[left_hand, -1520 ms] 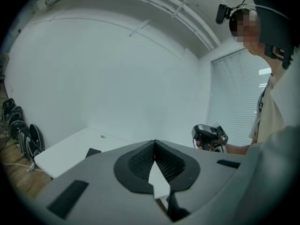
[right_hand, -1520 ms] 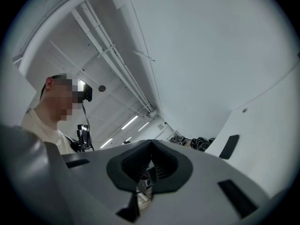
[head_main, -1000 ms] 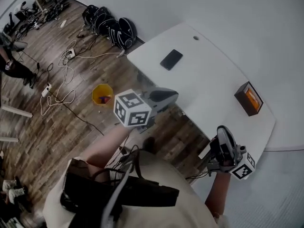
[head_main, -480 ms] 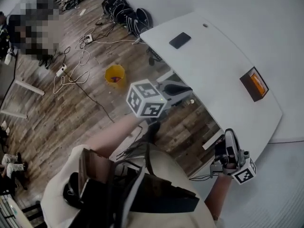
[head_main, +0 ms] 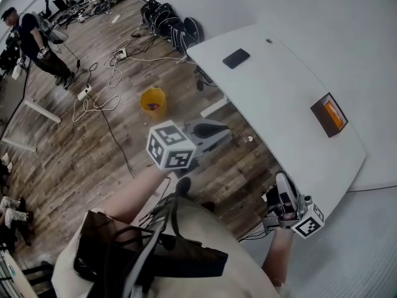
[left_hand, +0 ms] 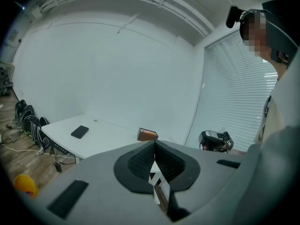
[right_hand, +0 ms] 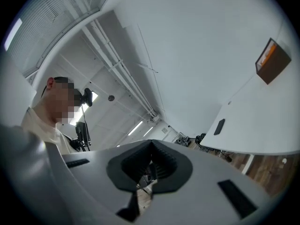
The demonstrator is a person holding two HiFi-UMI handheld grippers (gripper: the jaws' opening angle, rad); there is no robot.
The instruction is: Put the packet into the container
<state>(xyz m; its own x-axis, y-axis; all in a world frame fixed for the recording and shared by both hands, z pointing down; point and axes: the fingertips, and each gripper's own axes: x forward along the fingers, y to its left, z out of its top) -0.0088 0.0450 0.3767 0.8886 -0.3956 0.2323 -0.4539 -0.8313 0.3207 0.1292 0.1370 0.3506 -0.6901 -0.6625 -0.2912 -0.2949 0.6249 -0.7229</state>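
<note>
A small brown open box (head_main: 329,115) with something orange inside stands on the white table (head_main: 279,98), near its right end. The same box appears in the left gripper view (left_hand: 147,134) and in the right gripper view (right_hand: 272,61). My left gripper (head_main: 226,129) hangs over the wooden floor, short of the table's near edge, with its jaws shut and nothing between them (left_hand: 154,144). My right gripper (head_main: 280,177) is at the table's near right corner, jaws also shut and empty (right_hand: 151,144). Both are well away from the box.
A black phone (head_main: 236,58) lies near the table's far left end. On the floor are a yellow bucket (head_main: 152,100), loose cables (head_main: 99,92) and dark bags (head_main: 170,20) by the wall. A person (head_main: 31,33) stands far off at the upper left.
The left gripper has drifted left and a little lower in the head view. The right gripper stays by the table's near corner. Both stay shut.
</note>
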